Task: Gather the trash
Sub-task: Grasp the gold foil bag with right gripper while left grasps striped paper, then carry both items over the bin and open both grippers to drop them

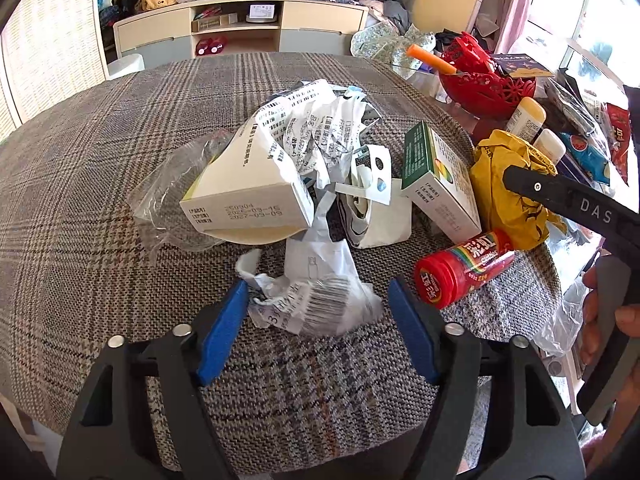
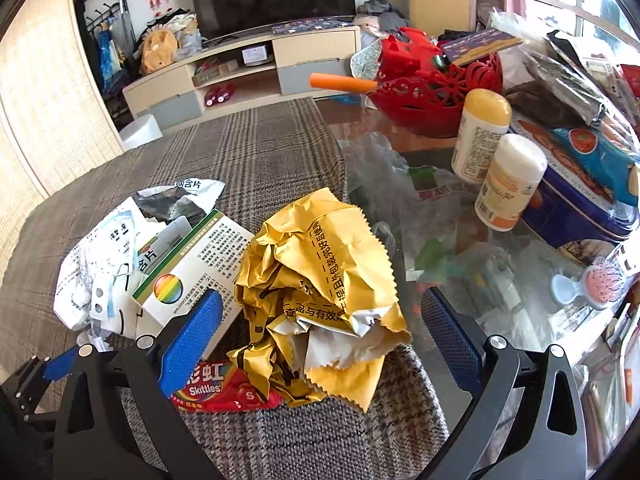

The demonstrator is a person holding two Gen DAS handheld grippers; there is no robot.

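Progress: looks early. Nothing is bagged or lifted as far as I can see, and the whole trash pile sits on the plaid grey woven cloth surface [image 1: 80, 184].

Left gripper [image 1: 320, 320]: jaws partly spread, straddling a crumpled white paper slip with a barcode [image 1: 316, 300]. The left pad is at or touching the slip's torn edge. The right pad is clear of it, so no grip yet.

Right gripper [image 2: 320, 344]: jaws wide, bracketing a crumpled yellow paper wrapper with black print [image 2: 320, 280]. Neither pad is on it.

Remaining, judged from the pile:
- a flattened cream cardboard box with date stamps [image 1: 244, 200]
- a clear plastic bag [image 1: 168, 196] under that box
- a wad of white printed leaflets [image 1: 312, 120]
- a green-and-white cardboard carton with a rainbow logo [image 2: 192, 264]
- a red Skittles bottle lying on its side [image 1: 460, 268], touching the yellow wrapper

I can't see any bin or bag to drop into.

Clearance:
- The left half of the cloth is bare, so there's plenty of room there.
- The right side is tight. The cloth ends just beside the yellow wrapper, and glass tabletop [image 2: 400, 132] starts there.
- Two white pill bottles with yellow labels [image 2: 508, 184], a red openwork plastic basket [image 2: 440, 92] and a blue tin [image 2: 580, 216] stand near that edge.
- The two grippers are close together, so there's a collision risk if both lift inward.
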